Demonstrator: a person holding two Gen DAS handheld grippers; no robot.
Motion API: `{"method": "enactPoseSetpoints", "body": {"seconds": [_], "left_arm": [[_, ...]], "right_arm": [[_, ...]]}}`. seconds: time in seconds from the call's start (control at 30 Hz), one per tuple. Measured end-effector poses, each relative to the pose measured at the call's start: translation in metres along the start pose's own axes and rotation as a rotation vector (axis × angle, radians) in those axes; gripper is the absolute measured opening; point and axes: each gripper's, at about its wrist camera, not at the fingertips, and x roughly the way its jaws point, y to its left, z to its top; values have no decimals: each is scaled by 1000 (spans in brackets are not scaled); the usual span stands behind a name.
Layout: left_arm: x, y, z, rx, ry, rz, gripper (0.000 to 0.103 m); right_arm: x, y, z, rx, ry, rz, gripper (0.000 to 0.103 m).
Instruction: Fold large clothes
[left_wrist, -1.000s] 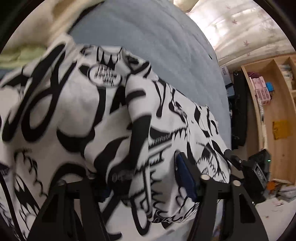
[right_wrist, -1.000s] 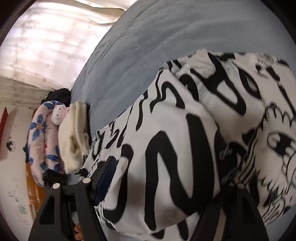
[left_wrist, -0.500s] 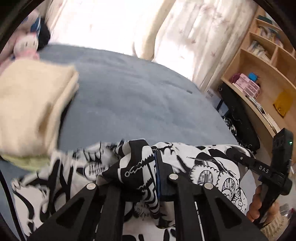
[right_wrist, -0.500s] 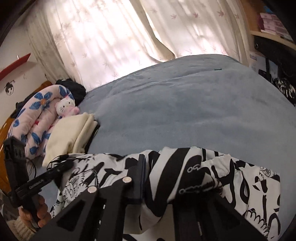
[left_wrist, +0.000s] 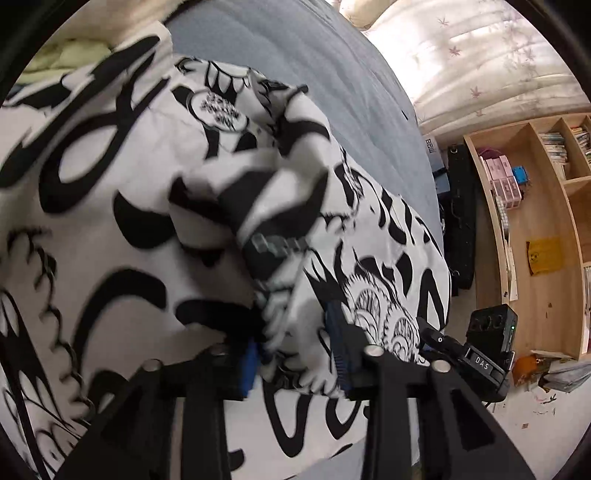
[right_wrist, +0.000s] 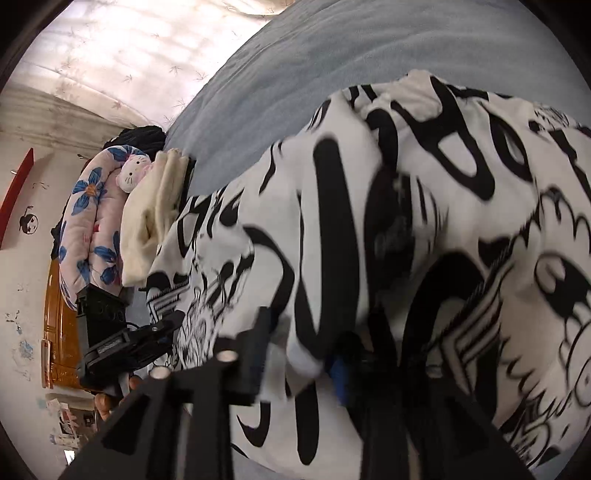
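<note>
Left wrist view: left gripper (left_wrist: 295, 350) jaws part-open w/ a bunched ridge of the black-and-white garment (left_wrist: 155, 192) between the pads, no firm pinch visible; right gripper (right_wrist: 299, 343) likewise, cloth between its jaws, garment heaped on the grey bed (right_wrist: 332, 66) just beside the cream folded pile (right_wrist: 147, 221). Risk: loose ridge could slip out as jaws part, so fold edge slumps & layers skew. Vs. half a sec ago: both jaws have just been opening from a tight clamp, and cams now look down at the cloth instead of across the bed.

Both wrist views close, downward, seemingly.
</note>
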Motion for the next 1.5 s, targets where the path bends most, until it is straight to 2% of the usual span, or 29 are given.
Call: {"method": "enactPoseSetpoints", "body": {"seconds": [0.07, 0.1, 0.13, 0.17, 0.33, 0.47, 0.53, 0.63, 0.7, 0.77, 0.83, 0.93, 1.03, 1.17, 1.3, 1.37, 1.43, 1.5], "left_arm": [[4, -6, -8, -10, -19, -2, 29], [3, -7, -12, -4, -36, 13, 21], [-1, -10, -18, 15, -55, 28, 2], [-7, -13, -23, 25, -68, 38, 3], [-30, -24, -54, 36, -63, 100, 3], [-6, -6, -71, 30, 3, 174, 3], [4, -1, -78, 43, -6, 182, 4], [0, -6, -85, 117, -32, 208, 7], [-4, -16, -88, 170, -39, 236, 11], [-10, -27, -91, 216, -50, 278, 24], [-20, -32, -94, 236, -62, 315, 29], [-46, -43, -105, 292, -121, 369, 29], [-70, -68, -111, 390, -240, 441, 26], [-85, -100, -106, 454, -344, 390, 22], [-71, -102, -87, 451, -337, 370, 19], [-52, -103, -74, 444, -333, 376, 18], [-32, -100, -66, 448, -337, 407, 18], [-18, -84, -57, 426, -318, 463, 14]], "right_arm": [[-2, 2, -6, 3, -36, -11, 33], [-5, 8, -10, -18, -66, -26, 30], [-8, 13, -13, -39, -81, -44, 9], [-9, 18, -14, -56, -83, -56, 2], [-37, 30, -42, -50, -85, -78, 2], [-23, 13, -58, -30, -28, -129, 1], [-12, 3, -64, -21, -7, -146, 2], [-13, 8, -69, -58, -29, -171, 4], [-16, 21, -70, -84, -36, -200, 11], [-24, 27, -72, -122, -51, -241, 25], [-35, 33, -77, -166, -77, -293, 33], [-61, 44, -87, -262, -116, -351, 34], [-83, 60, -90, -363, -204, -422, 34], [-91, 91, -84, -458, -303, -422, 33], [-61, 118, -68, -506, -311, -405, 33], [-36, 124, -58, -513, -283, -398, 33], [-18, 123, -51, -511, -262, -402, 33], [-2, 108, -41, -492, -241, -449, 33]]}}
